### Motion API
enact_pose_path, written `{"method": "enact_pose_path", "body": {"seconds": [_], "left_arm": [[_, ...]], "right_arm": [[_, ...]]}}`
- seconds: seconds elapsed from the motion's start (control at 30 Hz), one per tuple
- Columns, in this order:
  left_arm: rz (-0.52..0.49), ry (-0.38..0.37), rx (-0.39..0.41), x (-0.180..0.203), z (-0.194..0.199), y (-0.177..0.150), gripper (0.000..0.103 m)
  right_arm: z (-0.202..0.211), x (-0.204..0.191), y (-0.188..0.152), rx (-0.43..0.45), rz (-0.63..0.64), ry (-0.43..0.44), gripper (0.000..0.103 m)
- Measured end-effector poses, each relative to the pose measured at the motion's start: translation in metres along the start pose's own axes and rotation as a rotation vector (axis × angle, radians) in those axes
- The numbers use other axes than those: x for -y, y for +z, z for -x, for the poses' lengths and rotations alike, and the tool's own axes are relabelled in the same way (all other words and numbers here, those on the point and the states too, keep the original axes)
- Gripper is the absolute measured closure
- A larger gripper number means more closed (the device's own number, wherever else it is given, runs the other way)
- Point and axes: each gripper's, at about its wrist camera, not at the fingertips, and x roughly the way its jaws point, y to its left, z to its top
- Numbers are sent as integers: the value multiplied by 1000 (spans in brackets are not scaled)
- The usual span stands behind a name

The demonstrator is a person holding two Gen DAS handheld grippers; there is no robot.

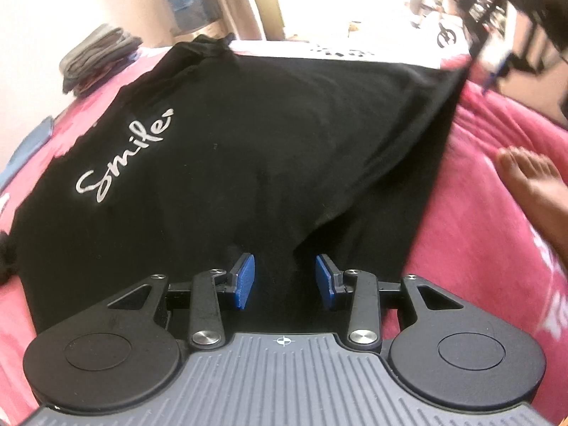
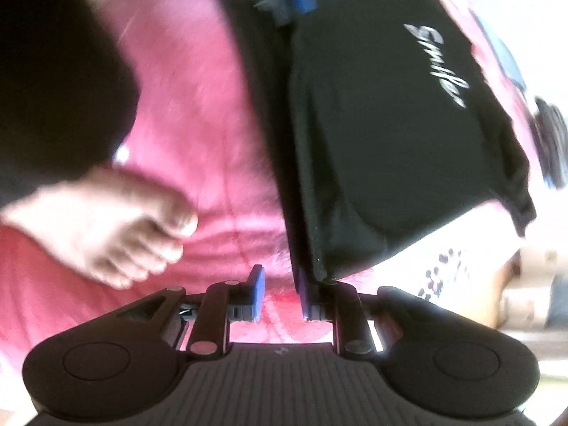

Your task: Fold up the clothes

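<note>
A pink blanket (image 1: 490,213) bears a bare foot (image 1: 532,184); folded grey cloths (image 1: 99,56) sit stacked beyond

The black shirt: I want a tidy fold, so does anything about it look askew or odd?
Yes. The black shirt lies slanted on the pink blanket, and its far sleeve is bunched. A bare foot rests close to its edge.
</note>
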Motion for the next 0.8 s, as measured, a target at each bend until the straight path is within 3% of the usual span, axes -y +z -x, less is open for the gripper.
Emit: {"method": "enact_pose_path", "body": {"seconds": [0.13,0.27,0.47,0.73,0.8], "left_arm": [[-62,-11,-10,11,5,-7,65],[-99,0,-10,20,10,-12,65],[-68,13,-25,17,13,-14,65],[-55,36,-26,17,18,-18,65],[-51,39,-24,16,19,-19,65]], "right_arm": [[7,5,0,-14,-84,48,81],[-3,-7,-11,-61,-44,-15,81],[-10,-8,1,42,-49,-90,82],[-30,-11,9,68,-8,-102,84],[-36,-12,11,73,2,-104,93]]}}
